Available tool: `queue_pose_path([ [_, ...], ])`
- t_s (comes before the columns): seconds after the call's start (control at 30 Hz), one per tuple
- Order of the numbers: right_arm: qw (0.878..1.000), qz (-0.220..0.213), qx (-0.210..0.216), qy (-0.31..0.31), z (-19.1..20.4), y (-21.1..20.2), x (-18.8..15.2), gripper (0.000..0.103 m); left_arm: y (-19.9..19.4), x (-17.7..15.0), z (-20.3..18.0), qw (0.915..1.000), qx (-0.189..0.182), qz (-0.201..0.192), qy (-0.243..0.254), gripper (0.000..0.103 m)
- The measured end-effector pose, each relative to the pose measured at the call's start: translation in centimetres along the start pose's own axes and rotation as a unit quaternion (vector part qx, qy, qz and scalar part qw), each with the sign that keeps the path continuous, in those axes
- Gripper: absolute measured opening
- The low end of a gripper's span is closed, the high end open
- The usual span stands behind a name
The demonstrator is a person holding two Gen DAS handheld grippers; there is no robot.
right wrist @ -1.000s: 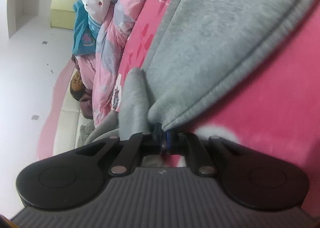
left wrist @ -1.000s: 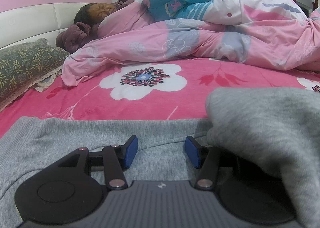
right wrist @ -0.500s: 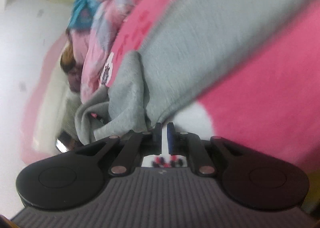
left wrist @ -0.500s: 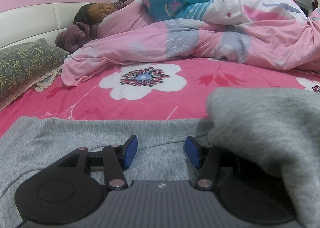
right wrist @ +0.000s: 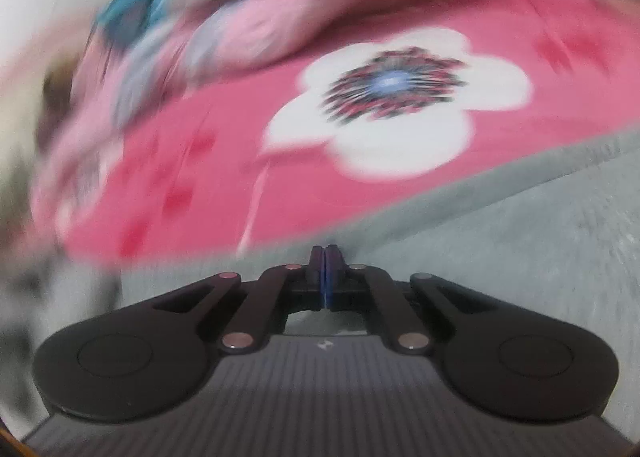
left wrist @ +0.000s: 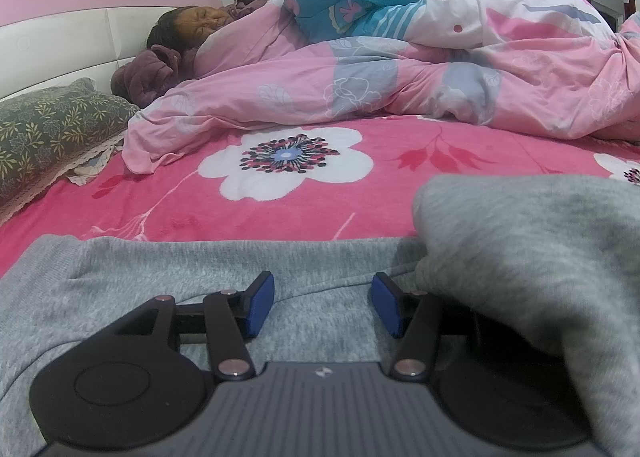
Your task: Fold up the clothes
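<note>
A grey sweatshirt (left wrist: 160, 281) lies flat on the pink flowered bed sheet (left wrist: 168, 209). A folded-over part of it (left wrist: 540, 257) rises at the right and drapes over the right side of my left gripper. My left gripper (left wrist: 322, 307) rests on the grey cloth, open and empty, its blue pads apart. In the blurred right wrist view my right gripper (right wrist: 325, 271) is shut with nothing between the pads, above the grey sweatshirt (right wrist: 540, 257) near its edge on the sheet (right wrist: 240, 161).
A person (left wrist: 200, 23) sleeps at the far side of the bed under a pink quilt (left wrist: 360, 81). A green leaf-patterned pillow (left wrist: 52, 125) lies at the left by the white headboard (left wrist: 60, 53). A large white flower print (left wrist: 288, 161) marks the sheet.
My right gripper let go of the sweatshirt's edge, shut empty and swung round fast to face across the bed. My left gripper and the cloth around it have not moved.
</note>
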State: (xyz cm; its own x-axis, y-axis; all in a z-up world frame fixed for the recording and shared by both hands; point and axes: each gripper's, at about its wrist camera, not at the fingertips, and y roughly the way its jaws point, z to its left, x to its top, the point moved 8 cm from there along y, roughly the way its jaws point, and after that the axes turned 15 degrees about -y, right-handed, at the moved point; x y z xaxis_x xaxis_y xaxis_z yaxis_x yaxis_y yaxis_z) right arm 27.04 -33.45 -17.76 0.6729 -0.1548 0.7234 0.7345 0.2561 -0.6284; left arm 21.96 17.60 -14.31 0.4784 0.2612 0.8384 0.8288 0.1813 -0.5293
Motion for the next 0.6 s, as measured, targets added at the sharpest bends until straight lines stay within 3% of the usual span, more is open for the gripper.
queue_pose_path([
  [0.07, 0.997, -0.025, -0.076, 0.014, -2.8, -1.5, 1.6, 0.006, 0.0, 0.0, 0.0, 1.0000, 0.000, 0.000, 0.000, 0.056],
  [0.1, 0.995, -0.039, -0.092, 0.018, -3.5, -2.6, 2.0, 0.006, 0.0, 0.0, 0.0, 1.0000, 0.000, 0.000, 0.000, 0.056],
  [0.17, 0.997, -0.049, -0.019, 0.049, -3.2, -4.5, 0.8, 0.006, 0.0, 0.0, 0.0, 1.0000, 0.000, 0.000, 0.001, 0.056],
  [0.23, 0.994, -0.030, 0.056, 0.084, -3.3, -5.5, -1.8, 0.008, 0.0, 0.0, 0.0, 1.0000, 0.001, 0.000, 0.001, 0.056],
  [0.3, 0.988, -0.012, 0.083, 0.133, -5.8, -6.2, -4.5, 0.003, 0.0, 0.0, 0.0, 1.0000, 0.001, 0.000, 0.001, 0.056],
  [0.37, 0.972, -0.049, 0.076, 0.216, -11.6, -8.1, -5.8, 0.000, 0.0, 0.0, -0.1, 1.0000, 0.001, 0.001, 0.001, 0.057],
  [0.4, 0.963, -0.079, 0.047, 0.253, -15.3, -9.5, -6.1, 0.000, 0.0, 0.0, -0.1, 1.0000, 0.000, 0.001, 0.001, 0.057],
  [0.47, 0.953, -0.118, -0.059, 0.272, -20.6, -13.2, -6.2, 0.000, 0.0, 0.0, -0.2, 1.0000, 0.000, 0.001, 0.001, 0.057],
  [0.53, 0.949, -0.119, -0.153, 0.250, -22.0, -16.2, -6.0, 0.004, 0.0, 0.0, -0.1, 1.0000, 0.000, 0.001, 0.001, 0.057],
  [0.6, 0.954, -0.100, -0.208, 0.194, -20.0, -17.5, -5.5, 0.007, 0.0, 0.0, -0.1, 1.0000, 0.000, 0.001, 0.001, 0.057],
])
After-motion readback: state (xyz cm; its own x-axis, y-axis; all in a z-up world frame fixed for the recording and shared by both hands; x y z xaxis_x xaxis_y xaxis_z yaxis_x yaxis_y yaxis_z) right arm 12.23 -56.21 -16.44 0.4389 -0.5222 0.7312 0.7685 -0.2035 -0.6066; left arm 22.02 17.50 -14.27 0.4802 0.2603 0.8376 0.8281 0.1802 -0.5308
